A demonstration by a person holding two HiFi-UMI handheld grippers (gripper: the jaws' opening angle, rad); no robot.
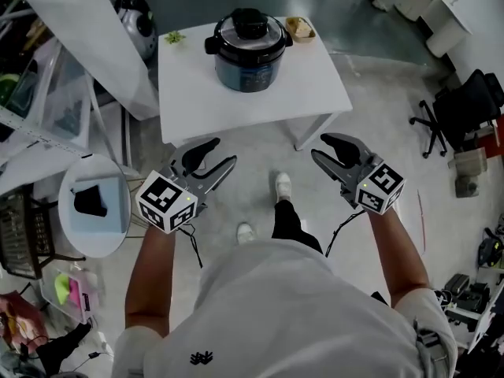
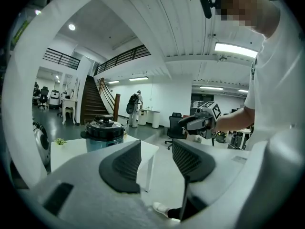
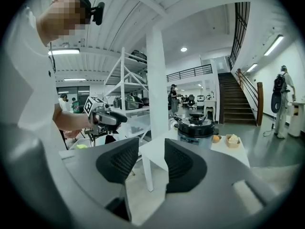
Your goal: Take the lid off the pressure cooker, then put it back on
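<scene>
Head view: the pressure cooker (image 1: 249, 53) stands at the far middle of the white surface (image 1: 197, 101), its lid (image 1: 248, 28) seated on top. A small green plant (image 1: 174, 37) sits on the far left corner of the surface and a small dish (image 1: 300, 28) of food on the far right corner, just beside the cooker.

The left tongs (image 1: 220, 154) and right tongs (image 1: 321, 146) are held over the floor on the near side of the surface, well apart from the cooker and from each other. Both point toward the cooker, and the bare near half of the surface lies between them and it. In each gripper view the tongs stand apart with nothing between them.

The person's shoes (image 1: 283, 184) show on the floor between the tongs. A round side table (image 1: 110, 235) stands to the near left with a black object (image 1: 89, 201) on it. An office chair (image 1: 453, 109) stands far off to the right.
</scene>
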